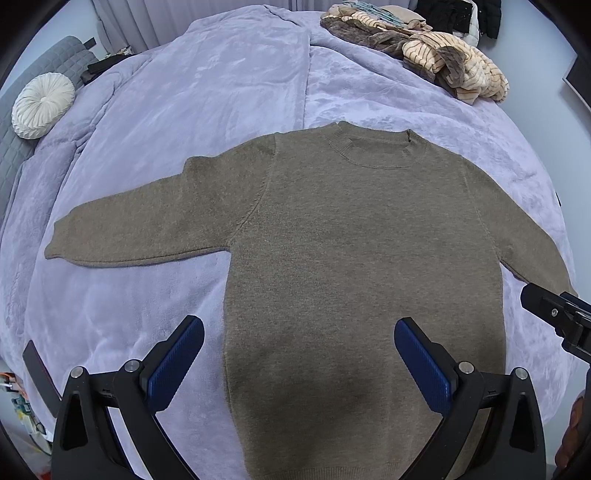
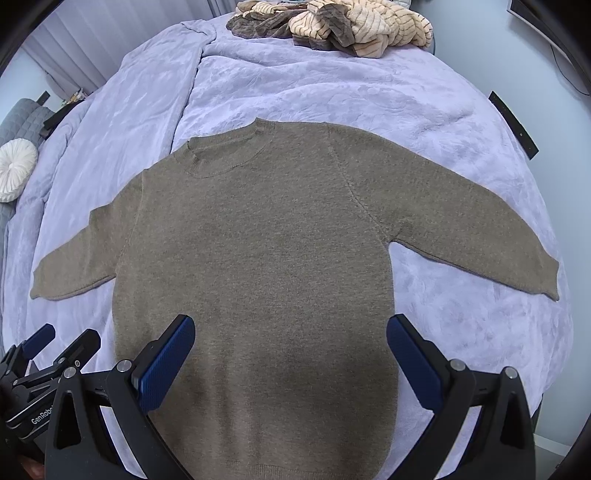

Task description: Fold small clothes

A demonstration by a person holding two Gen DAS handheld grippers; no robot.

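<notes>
A small olive-brown knit sweater lies flat on the lilac blanket, neck away from me, both sleeves spread out to the sides. It also shows in the right wrist view. My left gripper is open and empty, held above the sweater's lower body near the hem. My right gripper is open and empty too, above the same lower part. The right gripper's body shows at the right edge of the left wrist view. The left gripper shows at the lower left of the right wrist view.
The lilac blanket covers the bed. A pile of striped beige and brown clothes lies at the far right, also in the right wrist view. A round white cushion rests on a grey quilted seat at the left.
</notes>
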